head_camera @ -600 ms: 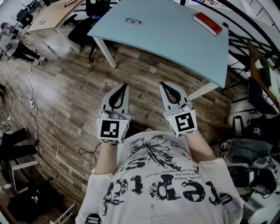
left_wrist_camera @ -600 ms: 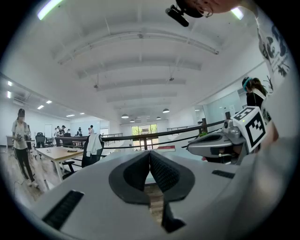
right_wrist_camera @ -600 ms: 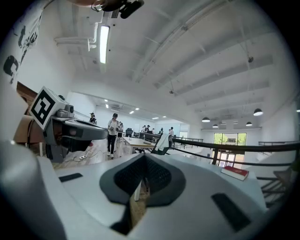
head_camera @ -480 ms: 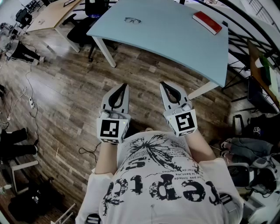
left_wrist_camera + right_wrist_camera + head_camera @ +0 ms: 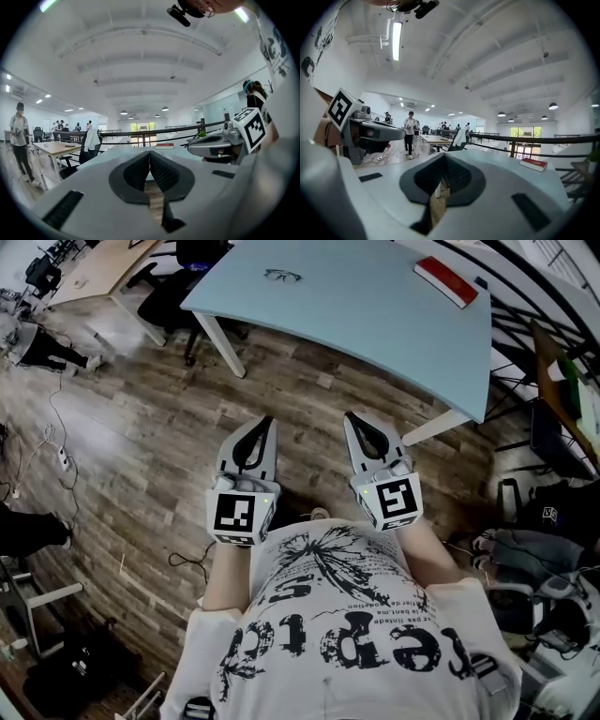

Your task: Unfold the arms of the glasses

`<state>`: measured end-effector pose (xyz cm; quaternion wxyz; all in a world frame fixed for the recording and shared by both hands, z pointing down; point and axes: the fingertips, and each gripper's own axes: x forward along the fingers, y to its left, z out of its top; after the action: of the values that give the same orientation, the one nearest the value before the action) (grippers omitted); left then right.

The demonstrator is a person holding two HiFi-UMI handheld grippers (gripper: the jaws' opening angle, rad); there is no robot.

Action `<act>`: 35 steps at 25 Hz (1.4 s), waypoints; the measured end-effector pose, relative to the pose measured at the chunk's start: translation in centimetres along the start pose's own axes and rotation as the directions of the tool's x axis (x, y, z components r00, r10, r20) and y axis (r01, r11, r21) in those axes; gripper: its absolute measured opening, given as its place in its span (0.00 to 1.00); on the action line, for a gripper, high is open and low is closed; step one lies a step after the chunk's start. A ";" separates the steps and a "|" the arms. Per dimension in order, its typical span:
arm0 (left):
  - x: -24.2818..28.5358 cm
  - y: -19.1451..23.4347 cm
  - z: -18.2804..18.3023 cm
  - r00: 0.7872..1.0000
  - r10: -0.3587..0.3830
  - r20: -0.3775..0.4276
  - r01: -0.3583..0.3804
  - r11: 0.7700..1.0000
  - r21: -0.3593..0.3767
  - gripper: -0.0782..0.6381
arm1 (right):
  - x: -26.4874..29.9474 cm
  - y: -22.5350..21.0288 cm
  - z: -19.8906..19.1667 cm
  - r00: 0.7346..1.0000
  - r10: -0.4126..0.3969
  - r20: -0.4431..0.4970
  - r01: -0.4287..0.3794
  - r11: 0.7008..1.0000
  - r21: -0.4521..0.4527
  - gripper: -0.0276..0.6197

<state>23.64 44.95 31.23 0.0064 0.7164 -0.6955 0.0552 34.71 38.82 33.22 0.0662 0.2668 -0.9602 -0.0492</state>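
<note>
A pair of dark-framed glasses (image 5: 282,276) lies on the pale blue table (image 5: 356,324) far ahead, near its back left part. Both grippers are held close to the person's chest, well short of the table, over the wooden floor. My left gripper (image 5: 266,422) is shut with nothing between its jaws, which meet at the tips. My right gripper (image 5: 351,419) is likewise shut and empty. In the left gripper view the left gripper (image 5: 149,153) points level at the table's edge, with the right gripper's body to its right. The right gripper (image 5: 444,157) points at the table too.
A red book (image 5: 445,284) lies at the table's far right; it shows as the red book (image 5: 533,164) in the right gripper view. An office chair (image 5: 167,296) stands left of the table. A wooden desk (image 5: 98,268) is at far left. Bags and cables lie on the floor.
The head view has shifted slightly, so the table sits a little higher in the picture. Both grippers stay shut in the same place before the chest.
</note>
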 end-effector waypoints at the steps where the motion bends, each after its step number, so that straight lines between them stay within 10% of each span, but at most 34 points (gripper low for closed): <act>1: 0.3 0.2 -0.2 1.000 -0.005 -0.004 0.005 1.000 -0.002 0.13 | 0.4 -0.1 -0.1 1.000 -0.005 -0.003 0.005 1.000 0.007 0.06; 35: 18.0 32.4 -1.6 0.977 -0.209 -0.053 0.204 0.976 -0.077 0.13 | 33.3 -0.7 2.9 0.960 -0.244 -0.137 0.258 0.961 0.099 0.06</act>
<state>-8.26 26.08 32.20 0.0587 0.7821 -0.6182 0.0513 6.37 21.15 33.67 0.1031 0.3924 -0.9139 0.0154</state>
